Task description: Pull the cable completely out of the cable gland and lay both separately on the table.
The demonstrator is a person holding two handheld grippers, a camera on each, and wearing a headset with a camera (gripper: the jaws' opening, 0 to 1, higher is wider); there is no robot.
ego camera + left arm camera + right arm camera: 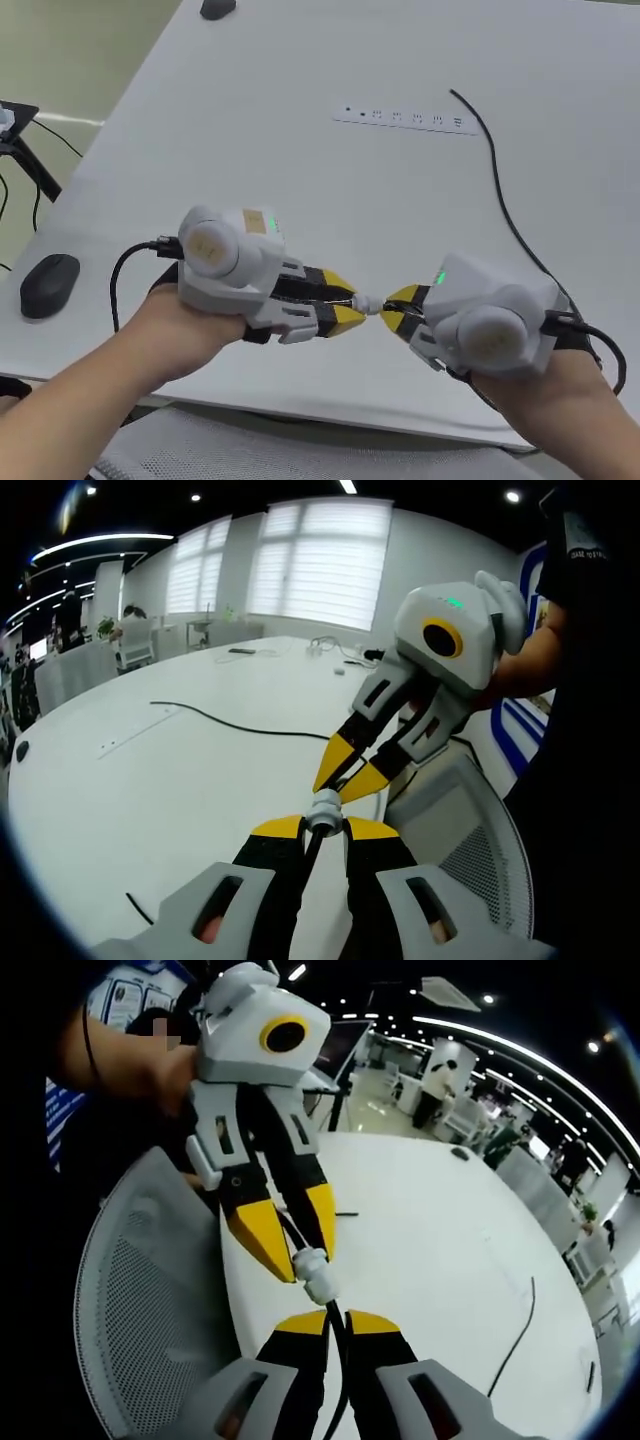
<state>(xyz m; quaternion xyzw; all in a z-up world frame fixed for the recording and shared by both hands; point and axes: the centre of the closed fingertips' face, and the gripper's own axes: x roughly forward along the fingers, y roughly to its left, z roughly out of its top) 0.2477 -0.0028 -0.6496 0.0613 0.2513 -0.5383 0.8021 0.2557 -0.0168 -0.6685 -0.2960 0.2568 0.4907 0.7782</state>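
My left tongs (pixel 355 305) pinch the white cable gland (pixel 368 302). My right tongs (pixel 388 308), nose to nose with them, clamp the black cable (pixel 336 1350) emerging from it, above the table (pixel 300 160).

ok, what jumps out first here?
Two tools meet tip to tip over the near edge of the white table: the left hand-held gripper pinches the white cable gland, and the right hand-held gripper grips its black cable. Behind them lies a power strip.
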